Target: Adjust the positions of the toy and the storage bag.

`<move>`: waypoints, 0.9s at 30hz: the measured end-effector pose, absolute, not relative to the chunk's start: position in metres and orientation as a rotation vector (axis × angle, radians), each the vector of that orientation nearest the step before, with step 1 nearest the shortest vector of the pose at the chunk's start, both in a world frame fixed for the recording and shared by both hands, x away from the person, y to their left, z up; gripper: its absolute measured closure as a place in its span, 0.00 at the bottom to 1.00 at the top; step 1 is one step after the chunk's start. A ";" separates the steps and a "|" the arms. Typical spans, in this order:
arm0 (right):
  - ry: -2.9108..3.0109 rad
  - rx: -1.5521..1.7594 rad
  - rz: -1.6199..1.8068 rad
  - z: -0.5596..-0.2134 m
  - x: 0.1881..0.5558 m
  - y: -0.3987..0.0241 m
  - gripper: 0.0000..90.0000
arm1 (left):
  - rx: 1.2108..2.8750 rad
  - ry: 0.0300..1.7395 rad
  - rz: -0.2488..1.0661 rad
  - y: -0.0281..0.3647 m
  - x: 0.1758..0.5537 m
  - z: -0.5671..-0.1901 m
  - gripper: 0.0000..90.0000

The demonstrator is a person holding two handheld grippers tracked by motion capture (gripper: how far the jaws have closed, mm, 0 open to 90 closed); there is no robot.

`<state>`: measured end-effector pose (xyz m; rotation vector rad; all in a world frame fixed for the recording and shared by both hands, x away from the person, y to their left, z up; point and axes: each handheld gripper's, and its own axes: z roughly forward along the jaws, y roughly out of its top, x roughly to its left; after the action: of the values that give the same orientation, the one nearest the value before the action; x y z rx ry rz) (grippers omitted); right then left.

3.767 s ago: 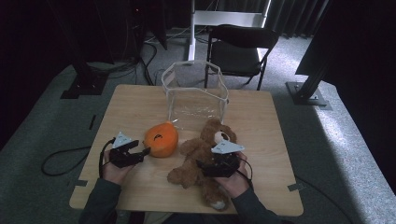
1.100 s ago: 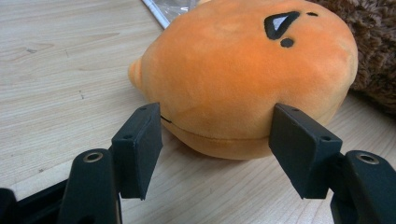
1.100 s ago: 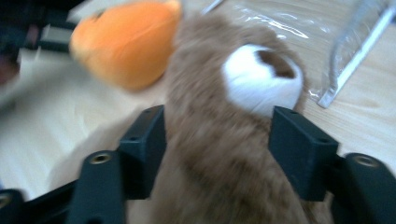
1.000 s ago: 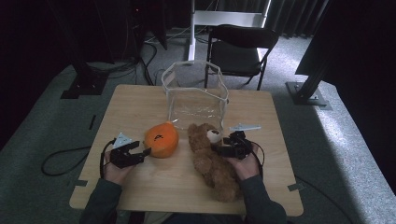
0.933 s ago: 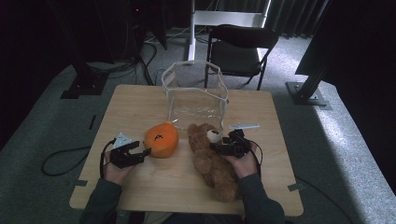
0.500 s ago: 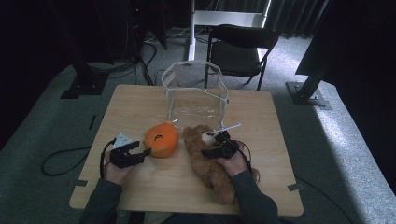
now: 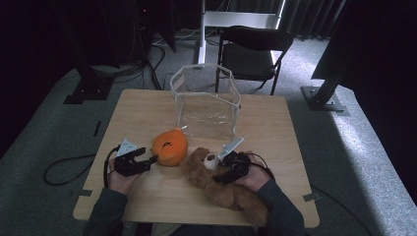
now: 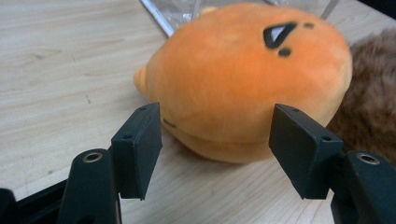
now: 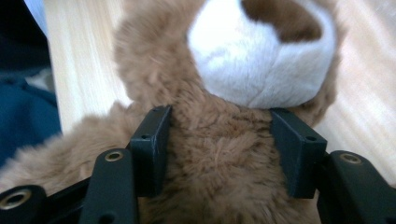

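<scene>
Wooden table in a dark studio: at its near edge, the right gripper has just been closing its jaws around a brown teddy bear's neck, the pads sunk in the fur. Left of it, the left gripper stands spread before an orange plush toy; farther back, a clear bag.

Teddy bear: ears and legs cut off by frame edges in the right gripper view; picture blurred. Orange plush: underside hidden; right flank overlaps brown fur. Clear bin: cropped at top edge.
</scene>
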<state>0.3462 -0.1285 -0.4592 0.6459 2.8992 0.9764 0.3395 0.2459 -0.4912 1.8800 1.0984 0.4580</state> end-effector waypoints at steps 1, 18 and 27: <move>2.878 0.655 1.012 -0.456 0.345 -0.131 0.48 | 1.880 1.092 0.468 0.245 0.341 -0.488 0.39; 2.281 1.001 1.239 -0.418 0.402 -0.181 0.70 | 1.892 1.018 0.488 0.198 0.440 -0.423 0.39; 2.170 1.122 1.221 -0.422 0.434 -0.190 0.64 | 1.936 1.064 0.517 0.175 0.479 -0.429 0.41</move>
<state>0.4342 -0.1897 -0.4218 1.1219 2.1695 1.2210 0.4789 0.1753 -0.4290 1.9356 1.0638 0.5167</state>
